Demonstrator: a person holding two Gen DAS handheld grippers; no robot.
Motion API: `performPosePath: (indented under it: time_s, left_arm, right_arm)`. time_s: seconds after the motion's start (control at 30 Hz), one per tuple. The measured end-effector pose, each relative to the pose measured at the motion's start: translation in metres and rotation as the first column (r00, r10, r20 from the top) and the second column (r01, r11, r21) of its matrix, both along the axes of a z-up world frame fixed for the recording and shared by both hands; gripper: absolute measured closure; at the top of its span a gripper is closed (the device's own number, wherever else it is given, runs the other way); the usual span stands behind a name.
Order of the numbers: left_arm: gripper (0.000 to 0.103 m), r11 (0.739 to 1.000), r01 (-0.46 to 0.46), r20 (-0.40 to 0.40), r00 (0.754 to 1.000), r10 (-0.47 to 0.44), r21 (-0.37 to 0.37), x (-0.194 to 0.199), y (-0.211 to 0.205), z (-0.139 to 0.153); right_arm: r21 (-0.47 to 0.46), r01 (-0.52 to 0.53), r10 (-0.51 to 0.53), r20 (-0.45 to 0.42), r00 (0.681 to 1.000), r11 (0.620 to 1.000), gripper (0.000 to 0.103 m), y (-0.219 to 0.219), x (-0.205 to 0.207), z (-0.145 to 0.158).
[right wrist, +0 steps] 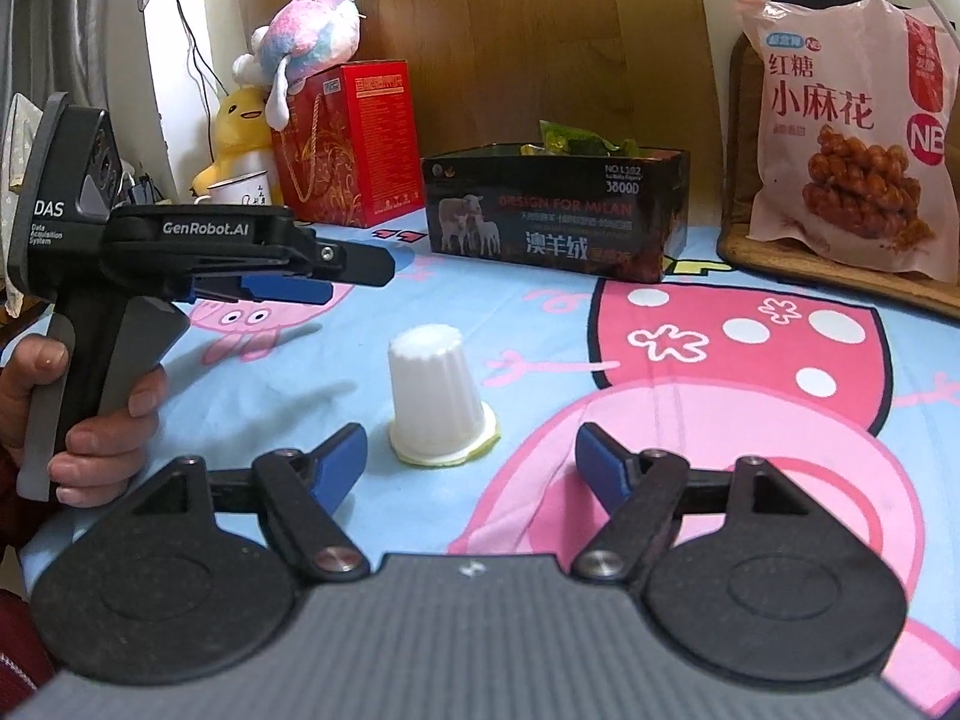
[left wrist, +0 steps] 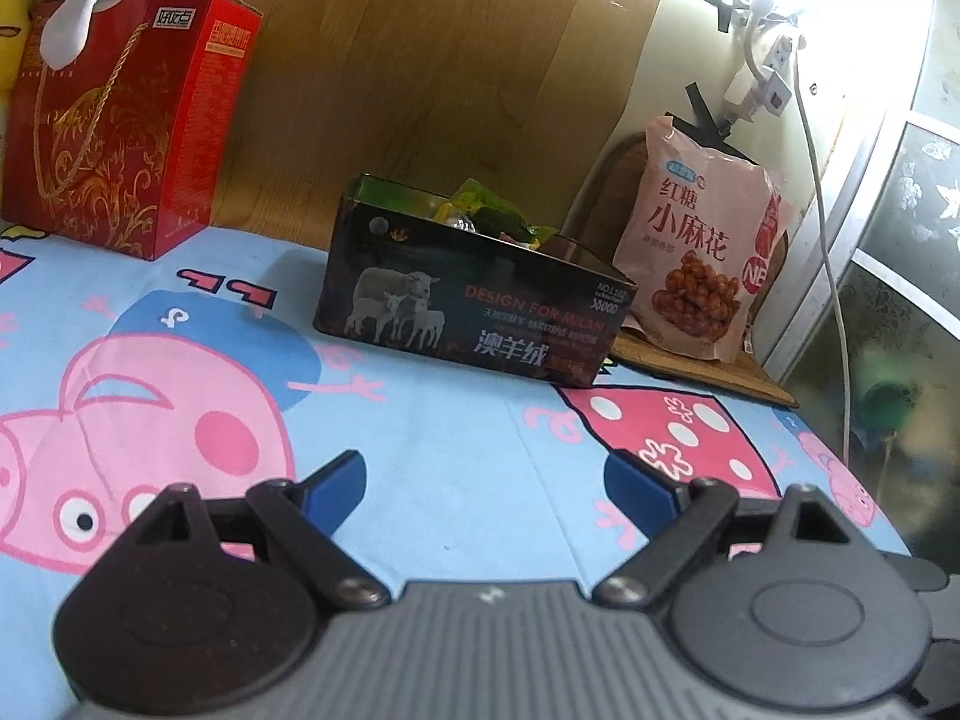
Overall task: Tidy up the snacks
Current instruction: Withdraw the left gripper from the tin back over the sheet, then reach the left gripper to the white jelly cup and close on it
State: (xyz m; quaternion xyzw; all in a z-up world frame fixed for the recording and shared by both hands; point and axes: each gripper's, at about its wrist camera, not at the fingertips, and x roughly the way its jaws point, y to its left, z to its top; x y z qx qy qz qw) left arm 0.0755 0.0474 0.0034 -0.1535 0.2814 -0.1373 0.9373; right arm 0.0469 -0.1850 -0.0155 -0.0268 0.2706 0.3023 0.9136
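Observation:
A white ribbed jelly cup point(right wrist: 437, 399) stands upside down on the cartoon-print cloth point(right wrist: 660, 480), just ahead of my open, empty right gripper point(right wrist: 471, 459). A dark open box with sheep on it point(right wrist: 552, 213) holds several green snack packets; it also shows in the left wrist view point(left wrist: 474, 306). A pink snack bag point(right wrist: 852, 138) leans at the back right, also seen in the left wrist view point(left wrist: 702, 246). My left gripper point(left wrist: 486, 486) is open and empty over bare cloth; from the right wrist view it point(right wrist: 324, 282) hovers left of the cup.
A red gift box point(right wrist: 348, 144) with plush toys point(right wrist: 312, 30) on and beside it stands at the back left, also in the left wrist view point(left wrist: 126, 126). A white mug point(right wrist: 240, 189) sits beside it. A wooden board point(right wrist: 840, 276) lies under the pink bag. A white cable point(left wrist: 834, 252) hangs at the right.

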Motion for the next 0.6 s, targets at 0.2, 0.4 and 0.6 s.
performPosePath:
  time_s: [0.2, 0.4, 0.6]
  left_arm:
    - [0.013, 1.000, 0.009, -0.005, 1.000, -0.009, 0.006, 0.0010, -0.0011, -0.0002]
    - [0.013, 1.000, 0.006, -0.021, 1.000, -0.006, 0.006, 0.0028, -0.0011, -0.0015]
    - [0.006, 1.000, 0.000, -0.024, 1.000, 0.000, 0.016, 0.0030, -0.0026, -0.0012]
  right_arm:
    - [-0.006, -0.011, 0.011, -0.009, 1.000, 1.000, 0.025, 0.0047, 0.0005, -0.0012]
    - [0.004, -0.008, 0.008, -0.021, 1.000, 1.000, 0.025, 0.0036, 0.0022, -0.0023]
    - [0.004, -0.009, 0.009, -0.022, 1.000, 1.000, 0.025, 0.0033, 0.0028, -0.0020]
